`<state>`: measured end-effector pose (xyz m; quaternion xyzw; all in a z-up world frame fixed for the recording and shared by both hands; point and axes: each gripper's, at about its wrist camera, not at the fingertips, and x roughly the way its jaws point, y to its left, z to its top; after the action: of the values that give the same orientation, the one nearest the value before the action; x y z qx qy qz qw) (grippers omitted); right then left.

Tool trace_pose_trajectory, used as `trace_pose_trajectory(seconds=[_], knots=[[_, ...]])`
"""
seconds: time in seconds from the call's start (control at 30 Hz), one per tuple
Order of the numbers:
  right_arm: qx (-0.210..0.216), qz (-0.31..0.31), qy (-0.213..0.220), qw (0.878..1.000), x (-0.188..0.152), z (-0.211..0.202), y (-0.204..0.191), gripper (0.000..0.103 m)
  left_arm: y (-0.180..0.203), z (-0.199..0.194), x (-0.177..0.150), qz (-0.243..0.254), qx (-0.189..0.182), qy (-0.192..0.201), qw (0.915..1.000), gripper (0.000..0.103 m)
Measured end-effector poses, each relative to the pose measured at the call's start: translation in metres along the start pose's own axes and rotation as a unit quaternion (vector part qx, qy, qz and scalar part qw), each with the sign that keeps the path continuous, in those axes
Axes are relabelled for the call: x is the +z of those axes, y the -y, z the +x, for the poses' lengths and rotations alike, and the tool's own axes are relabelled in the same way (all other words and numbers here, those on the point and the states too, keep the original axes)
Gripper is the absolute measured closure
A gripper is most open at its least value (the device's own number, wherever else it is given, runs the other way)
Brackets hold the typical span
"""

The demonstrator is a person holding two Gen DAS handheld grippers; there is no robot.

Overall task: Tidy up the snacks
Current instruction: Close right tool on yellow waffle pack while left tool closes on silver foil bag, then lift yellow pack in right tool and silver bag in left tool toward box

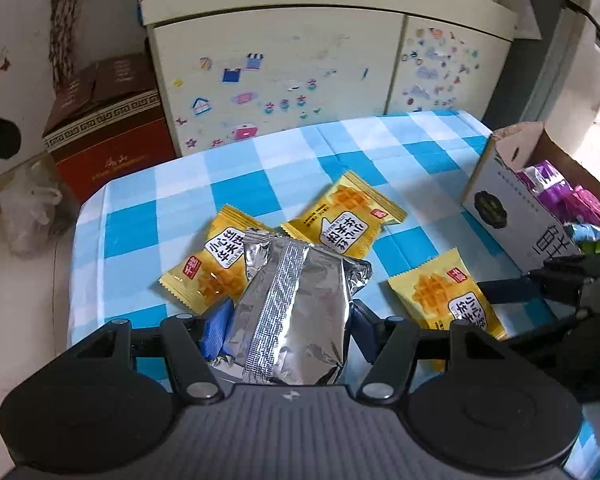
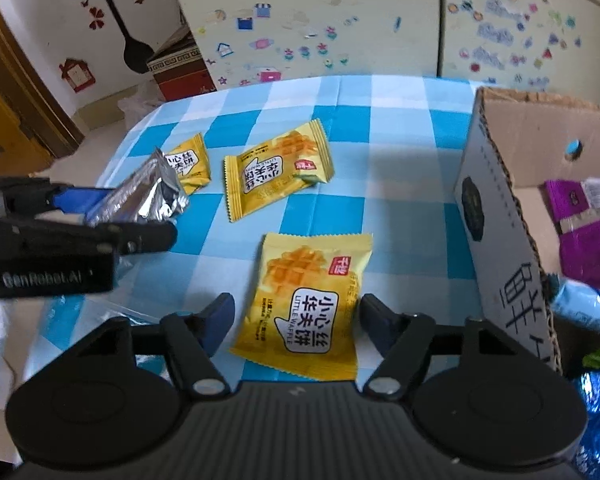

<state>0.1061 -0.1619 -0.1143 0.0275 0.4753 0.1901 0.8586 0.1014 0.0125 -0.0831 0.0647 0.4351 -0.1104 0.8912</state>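
Note:
My left gripper (image 1: 288,320) is shut on a silver foil snack packet (image 1: 296,312), held above the blue checked tablecloth (image 1: 160,208); it also shows in the right wrist view (image 2: 140,196). Three yellow waffle packets lie on the cloth: one (image 1: 208,268) partly under the foil packet, one (image 1: 344,216) farther back, one (image 1: 452,296) at the right. My right gripper (image 2: 296,316) is open, its fingers on either side of the nearest yellow waffle packet (image 2: 308,304). A cardboard box (image 2: 496,208) at the right holds purple and blue snack packets (image 2: 588,224).
A white cabinet with stickers (image 1: 284,76) stands behind the table. A red-brown carton (image 1: 104,120) and a plastic bag (image 1: 28,208) sit on the floor at the left. The table's left edge (image 1: 76,264) drops to the floor.

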Motion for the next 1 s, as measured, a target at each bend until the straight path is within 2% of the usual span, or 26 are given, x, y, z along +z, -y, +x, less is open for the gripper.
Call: trace_pose_trajectory(seconds=[0.03, 0.1, 0.27, 0.67, 1.0], knots=[[-0.009, -0.012, 0.001, 1.0, -0.001, 0.001, -0.004, 0.036, 0.0, 0.0, 0.001, -0.003, 0.004, -0.003, 1.0, 0.035], [-0.03, -0.037, 0.005, 0.999, -0.003, 0.001, -0.009, 0.047, -0.001, 0.0, 0.001, -0.01, 0.009, -0.008, 0.9999, 0.035], [-0.032, -0.056, 0.01, 0.998, -0.005, -0.002, -0.012, 0.053, -0.005, -0.01, 0.004, -0.04, 0.025, -0.011, 0.9988, 0.035], [-0.003, -0.075, 0.034, 0.997, -0.005, -0.043, -0.027, 0.055, 0.0, -0.048, -0.002, -0.066, 0.064, 0.005, 0.9957, 0.035], [0.006, -0.066, 0.071, 0.995, -0.002, -0.088, -0.019, 0.055, 0.021, -0.079, -0.011, -0.079, 0.1, 0.033, 0.9912, 0.035]])
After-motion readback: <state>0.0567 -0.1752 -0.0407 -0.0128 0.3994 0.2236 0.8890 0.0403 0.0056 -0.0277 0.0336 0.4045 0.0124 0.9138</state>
